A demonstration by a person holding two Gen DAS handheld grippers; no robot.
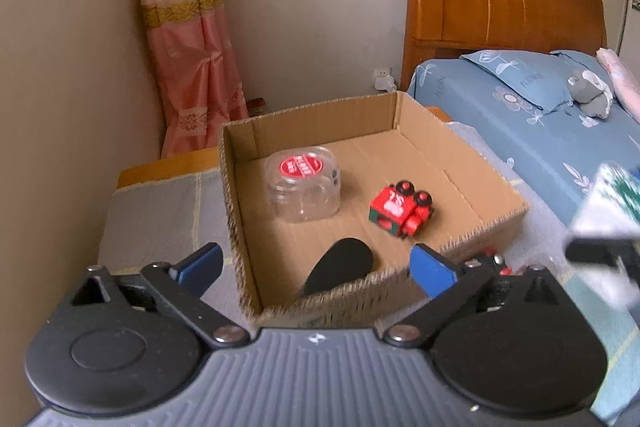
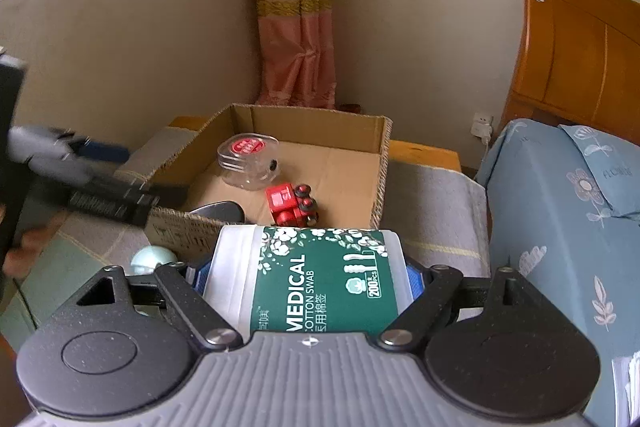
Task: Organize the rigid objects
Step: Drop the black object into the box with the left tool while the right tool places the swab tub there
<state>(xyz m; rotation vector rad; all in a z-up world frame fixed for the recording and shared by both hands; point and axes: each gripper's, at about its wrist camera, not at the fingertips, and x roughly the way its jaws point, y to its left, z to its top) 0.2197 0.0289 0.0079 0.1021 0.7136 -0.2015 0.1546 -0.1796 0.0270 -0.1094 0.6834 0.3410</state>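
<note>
An open cardboard box (image 1: 400, 115) (image 2: 380, 147) stands on a bedside stand. In it lie a clear plastic jar with a red label (image 1: 304, 187) (image 2: 250, 163), a red toy train (image 1: 402, 211) (image 2: 292, 205) and a dark oval object (image 1: 340, 265) (image 2: 220, 211). My left gripper (image 1: 316, 267) is open and empty just before the box's near wall. My right gripper (image 2: 308, 279) is shut on a white cotton swab box with a green label (image 2: 312, 279), held in front of the box; it shows blurred at the right edge of the left wrist view (image 1: 604, 227).
A grey checked cloth (image 1: 160, 211) (image 2: 432, 195) covers the stand. A pale green ball (image 2: 152, 259) and small red things (image 1: 494, 261) lie outside the box. A bed with blue bedding (image 1: 540, 131) (image 2: 560, 227) stands on the right, a pink curtain (image 1: 188, 47) in the corner.
</note>
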